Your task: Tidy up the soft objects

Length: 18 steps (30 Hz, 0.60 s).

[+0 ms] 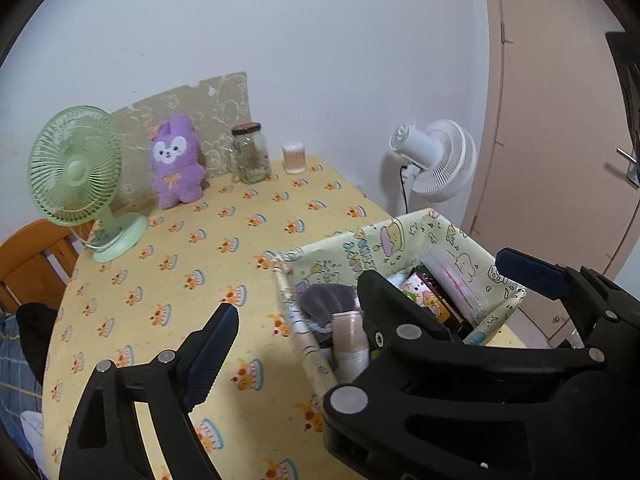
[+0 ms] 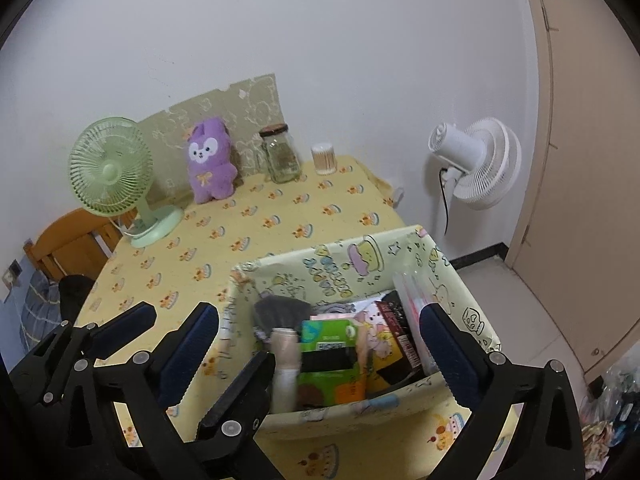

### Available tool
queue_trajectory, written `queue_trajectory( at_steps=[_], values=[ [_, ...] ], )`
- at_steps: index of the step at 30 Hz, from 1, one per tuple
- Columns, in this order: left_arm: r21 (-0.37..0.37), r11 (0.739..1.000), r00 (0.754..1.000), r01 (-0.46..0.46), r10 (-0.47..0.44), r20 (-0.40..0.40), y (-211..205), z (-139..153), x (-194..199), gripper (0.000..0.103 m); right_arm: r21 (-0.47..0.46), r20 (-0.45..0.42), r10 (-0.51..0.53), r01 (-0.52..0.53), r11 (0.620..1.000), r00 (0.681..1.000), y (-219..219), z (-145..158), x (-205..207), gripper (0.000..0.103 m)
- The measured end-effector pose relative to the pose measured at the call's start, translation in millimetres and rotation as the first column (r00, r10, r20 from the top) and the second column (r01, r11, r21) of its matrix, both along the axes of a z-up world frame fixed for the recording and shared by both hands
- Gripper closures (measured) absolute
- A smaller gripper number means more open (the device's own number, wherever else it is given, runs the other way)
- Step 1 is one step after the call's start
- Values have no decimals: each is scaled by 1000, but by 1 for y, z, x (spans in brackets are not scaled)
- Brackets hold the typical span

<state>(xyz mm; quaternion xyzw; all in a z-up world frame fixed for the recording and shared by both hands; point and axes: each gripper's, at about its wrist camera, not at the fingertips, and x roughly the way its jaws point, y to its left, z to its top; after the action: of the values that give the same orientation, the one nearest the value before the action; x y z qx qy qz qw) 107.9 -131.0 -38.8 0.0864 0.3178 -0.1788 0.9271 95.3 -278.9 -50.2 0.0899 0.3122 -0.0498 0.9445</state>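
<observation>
A purple plush toy (image 1: 176,160) (image 2: 210,160) leans upright against a card at the back of the table. A fabric basket (image 1: 360,240) (image 2: 340,264) printed with cartoons stands at the table's near right. It holds a grey makeup brush (image 2: 280,312), a green packet (image 2: 328,336) and other packets. My left gripper (image 1: 322,312) is open over the basket's left edge, with nothing between its pads. My right gripper (image 2: 318,312) is open wide above the basket, also holding nothing. The two grippers overlap, so part of the basket's contents is hidden.
The table has a yellow cake-print cloth (image 1: 200,248). At the back stand a green desk fan (image 1: 76,164), a glass jar (image 1: 250,152) and a cotton-swab tub (image 1: 294,158). A white fan (image 1: 436,160) and a door (image 1: 560,120) are to the right, a wooden chair (image 1: 28,256) to the left.
</observation>
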Motion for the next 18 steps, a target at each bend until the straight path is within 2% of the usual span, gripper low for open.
queue_trajectory(
  at_steps=[11,18],
  values=[
    [-35,997,993,-68,71,92,41,26,-26,5,-41,73,50,-47,998,996,42,31,-25,1],
    [-60,989,978,-136,144,150,73,44,-40,1,-65,126,87,-80,995,988,69,51,-41,1]
  ],
)
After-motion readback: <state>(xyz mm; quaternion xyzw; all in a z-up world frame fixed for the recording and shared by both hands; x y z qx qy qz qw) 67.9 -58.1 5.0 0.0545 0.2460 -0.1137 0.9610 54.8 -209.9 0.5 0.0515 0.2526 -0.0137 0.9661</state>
